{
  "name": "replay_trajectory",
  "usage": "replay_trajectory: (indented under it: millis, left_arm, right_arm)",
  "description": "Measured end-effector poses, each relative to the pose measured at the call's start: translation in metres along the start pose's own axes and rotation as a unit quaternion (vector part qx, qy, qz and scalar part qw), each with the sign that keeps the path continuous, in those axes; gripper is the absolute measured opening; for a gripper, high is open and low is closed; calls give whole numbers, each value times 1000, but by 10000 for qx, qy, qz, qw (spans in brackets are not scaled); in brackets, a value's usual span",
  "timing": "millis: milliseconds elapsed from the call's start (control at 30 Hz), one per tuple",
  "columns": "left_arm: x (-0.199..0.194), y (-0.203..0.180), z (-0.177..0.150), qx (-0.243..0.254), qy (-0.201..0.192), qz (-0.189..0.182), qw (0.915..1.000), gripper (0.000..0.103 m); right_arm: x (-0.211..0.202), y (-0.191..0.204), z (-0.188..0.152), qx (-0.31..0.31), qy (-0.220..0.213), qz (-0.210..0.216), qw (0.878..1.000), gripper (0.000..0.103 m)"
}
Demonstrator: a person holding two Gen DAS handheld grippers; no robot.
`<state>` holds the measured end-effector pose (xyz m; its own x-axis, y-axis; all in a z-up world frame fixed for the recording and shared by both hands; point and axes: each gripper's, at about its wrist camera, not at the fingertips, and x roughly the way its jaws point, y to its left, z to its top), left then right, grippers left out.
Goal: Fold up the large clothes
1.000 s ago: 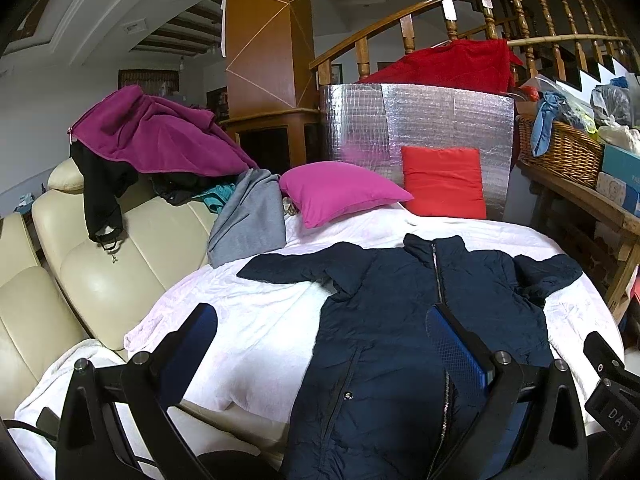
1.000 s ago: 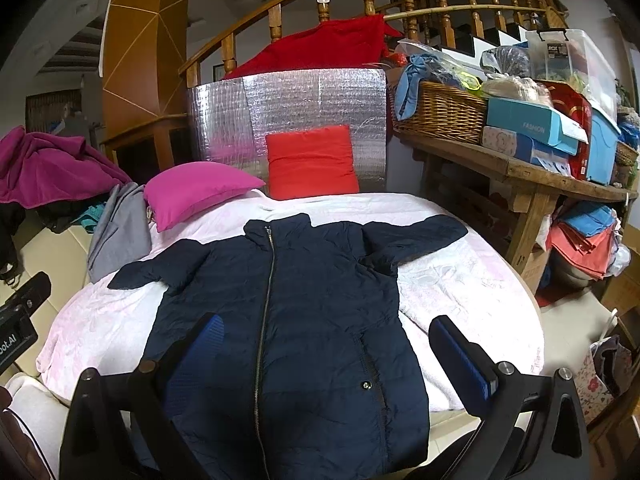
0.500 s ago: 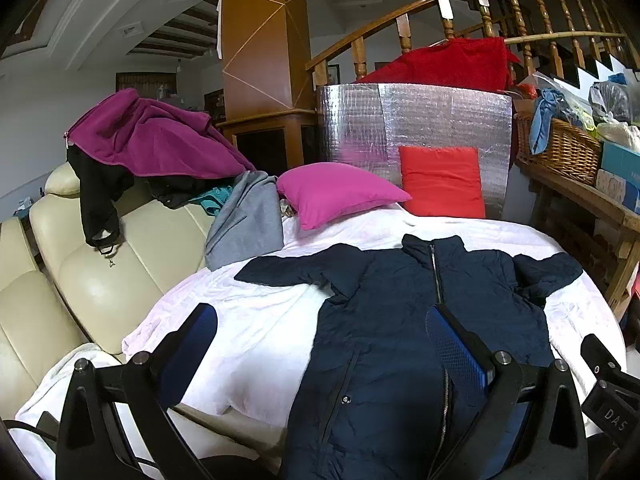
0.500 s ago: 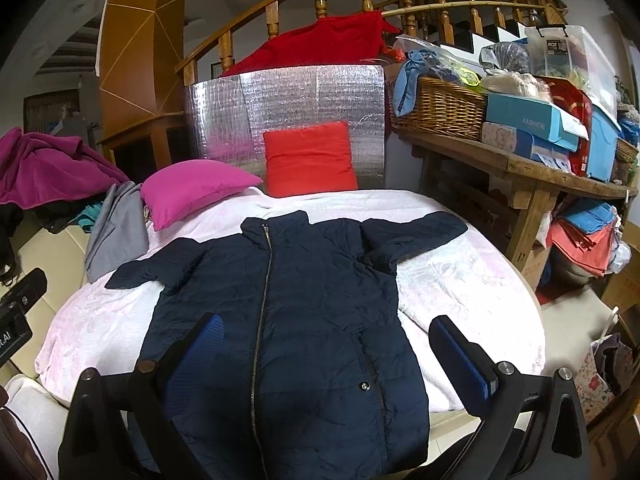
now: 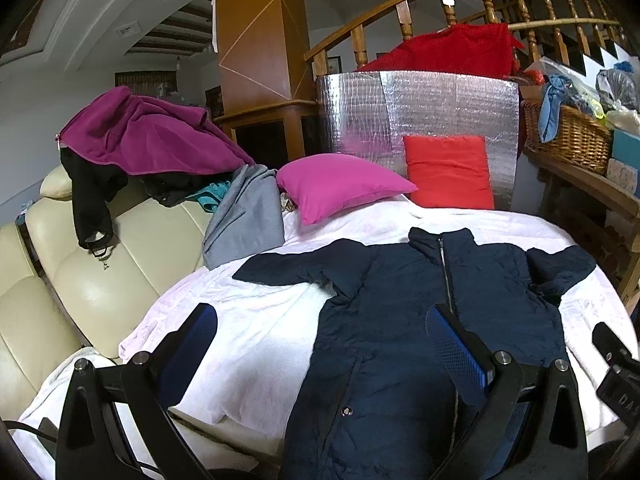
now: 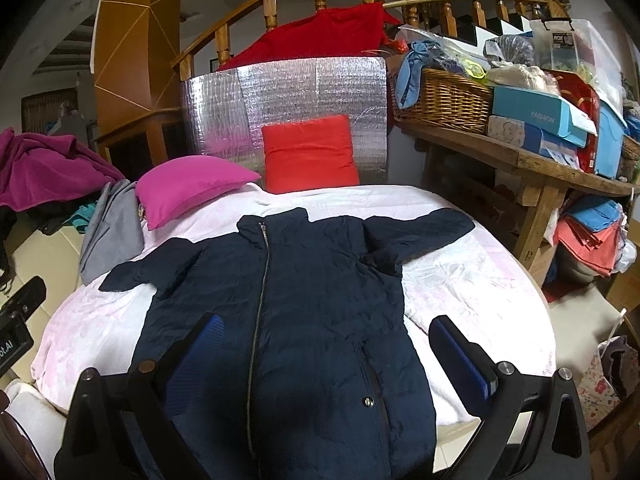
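Navy coat (image 6: 304,320), zipped, spread flat on bed (image 6: 480,300); left tool (image 5: 320,344), right tool (image 6: 324,344) both wide, empty; advice: pinch sleeve cuffs, fold inward evenly.

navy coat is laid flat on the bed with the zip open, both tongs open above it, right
Not quite: the coat lies flat on the bed, but its zip is closed up to the collar, as the right wrist view shows. Left tongs and right tongs are open above it.
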<state>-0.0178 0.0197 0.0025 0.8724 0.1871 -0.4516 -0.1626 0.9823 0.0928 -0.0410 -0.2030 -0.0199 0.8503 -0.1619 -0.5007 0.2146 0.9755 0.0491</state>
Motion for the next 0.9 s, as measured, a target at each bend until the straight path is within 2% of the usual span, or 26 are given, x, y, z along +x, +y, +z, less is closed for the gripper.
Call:
replay_trajectory:
  millis: [133, 200, 300, 367, 433, 500, 633, 733, 800, 900]
  left_arm:
    - [36, -13, 6, -31, 257, -160, 9995, 103]
    - [75, -22, 11, -132, 680, -406, 9968, 103]
    - [134, -35, 12, -299, 1207, -497, 9910, 103]
    - [177, -43, 11, -505, 1471, -467, 9867, 103]
    - [205, -49, 10, -626, 1509, -339, 9860, 103]
    - [233, -54, 11, -744, 1528, -204, 9852, 103]
    - [255, -58, 4, -826, 1326, -19, 9877, 103]
    - [279, -67, -4, -638, 1608, 26, 9849, 103]
    - [289, -73, -5, -523, 1739, -18, 9834, 103]
    - [293, -80, -2, -415, 1701, -25, 9845, 103]
  right_arm:
    - [27, -15, 14, 103, -135, -20, 9999, 103]
    - [48, -32, 26, 273, -143, 4, 9995, 103]
    - [91, -69, 45, 800, -50, 65, 9968, 103]
    - [121, -99, 58, 1107, -23, 177, 9937, 103]
    - [156, -133, 68, 1665, -18, 641, 9840, 103]
    - [186, -166, 75, 1885, 103, 690, 9796, 103]
    - [254, -223, 70, 2770, 469, 962, 9549, 103]
    - [306, -252, 68, 3218, 763, 1023, 9382, 103]
    - [336, -269, 62, 3539, 938, 1011, 9250, 98]
    - [368, -290, 53, 4010, 1033, 1011, 9046, 89]
